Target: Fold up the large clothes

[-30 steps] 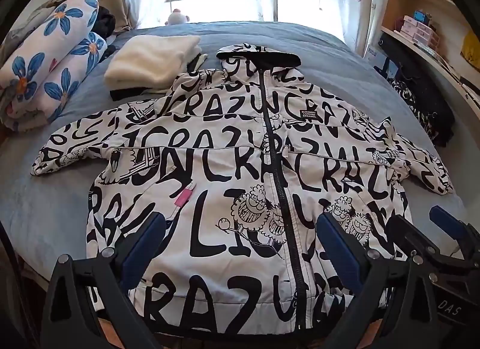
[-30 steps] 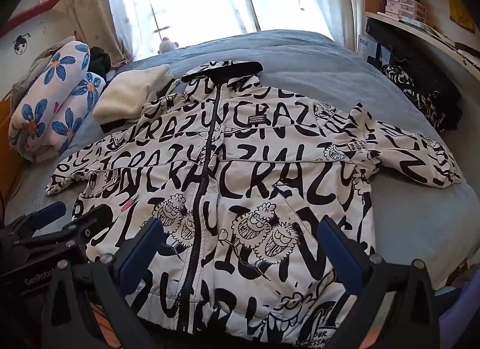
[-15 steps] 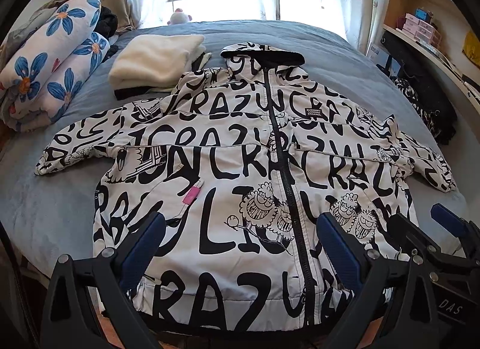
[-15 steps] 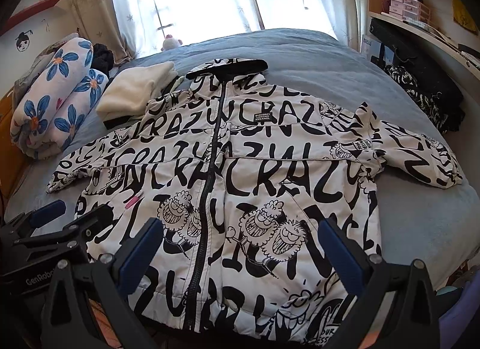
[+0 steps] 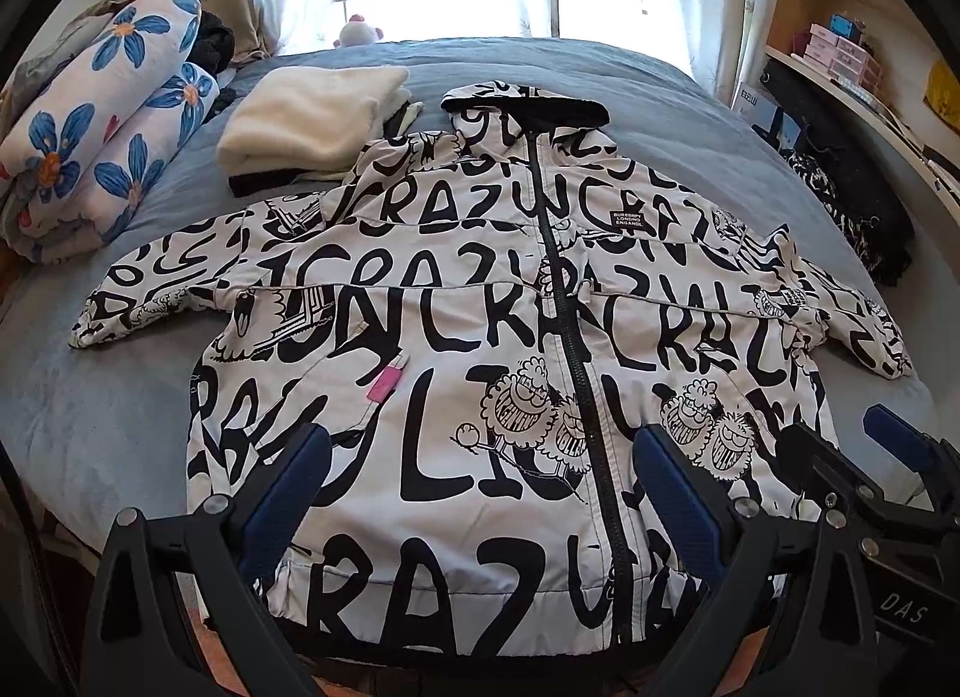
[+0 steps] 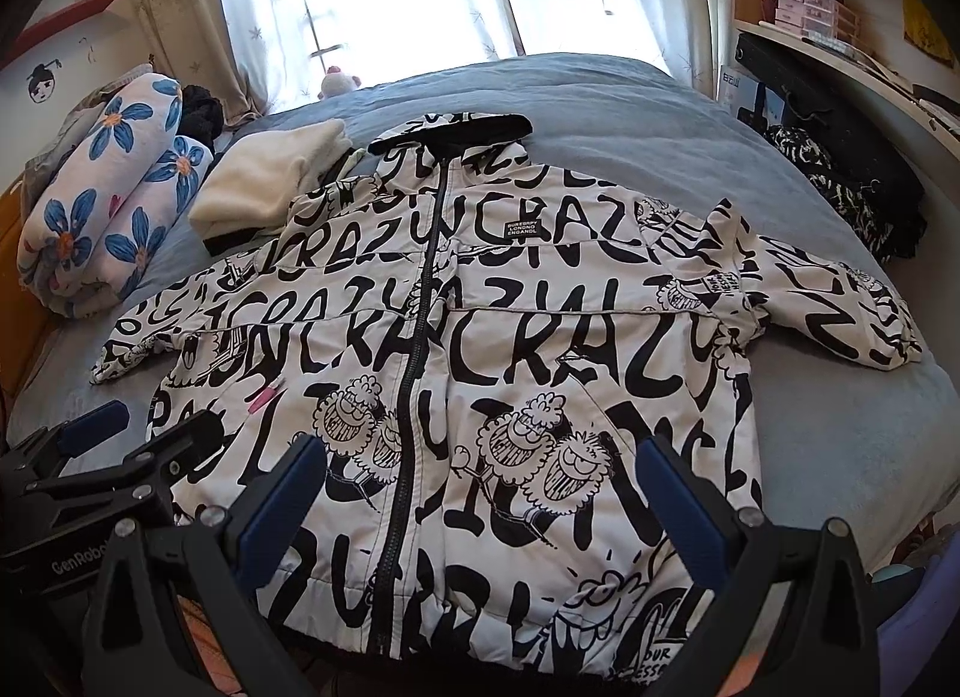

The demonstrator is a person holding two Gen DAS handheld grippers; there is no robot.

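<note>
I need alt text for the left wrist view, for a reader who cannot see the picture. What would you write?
A white hooded jacket printed with black letters lies flat and zipped on a blue-grey bed, sleeves spread to both sides. The open left tool hovers over its hem, with the right tool beside it. Behind lie a folded cream garment and a flowered blanket roll.

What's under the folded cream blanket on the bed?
A dark folded garment shows as an edge beneath the cream blanket, all resting on the blue bedcover. The jacket's shoulder laps its near corner. The rest underneath is hidden.
</note>
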